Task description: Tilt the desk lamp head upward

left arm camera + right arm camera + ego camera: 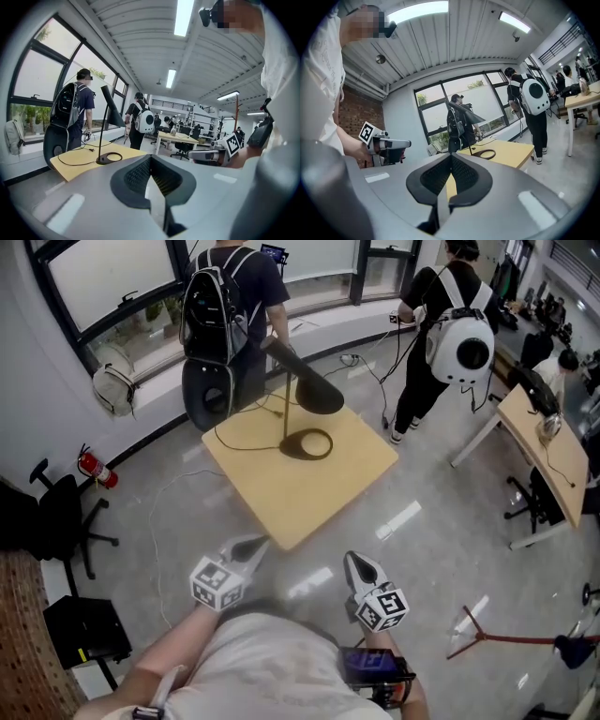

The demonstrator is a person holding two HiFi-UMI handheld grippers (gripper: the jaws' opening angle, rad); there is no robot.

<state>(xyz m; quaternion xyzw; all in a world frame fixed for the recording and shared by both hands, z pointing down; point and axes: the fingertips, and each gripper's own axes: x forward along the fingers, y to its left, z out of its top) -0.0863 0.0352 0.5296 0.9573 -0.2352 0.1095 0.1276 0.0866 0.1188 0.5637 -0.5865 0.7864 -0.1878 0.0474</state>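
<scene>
both tongs are clenched with nothing between them, and each gripper view shows its dark jaws pressed together along one line. in the head view the left tongs sit at about 7 o'clock and the right tongs at about 5 o'clock. they are held apart over the grey floor, just beyond the person's pale shirt. both are well short of the worktop, a pale wooden square lying at 12 o'clock from them with one corner turned toward the person. the desk lamp stands on the far half of that worktop. its ring-shaped base rests flat on the wood, a thin upright stem rises from the base's 9 o'clock side, and the dark cone head appears to slope down toward 4 o'clock, though the steep angle makes the tilt hard to judge. a black cable loops across the worktop at 9 o'clock from the base. beyond the lamp, near the windows, a person with a black backpack stands at 11 o'clock. a person with a white backpack stands at 2 o'clock. a red fire extinguisher sits on the floor at 9 o'clock, with a black office chair near it.
</scene>
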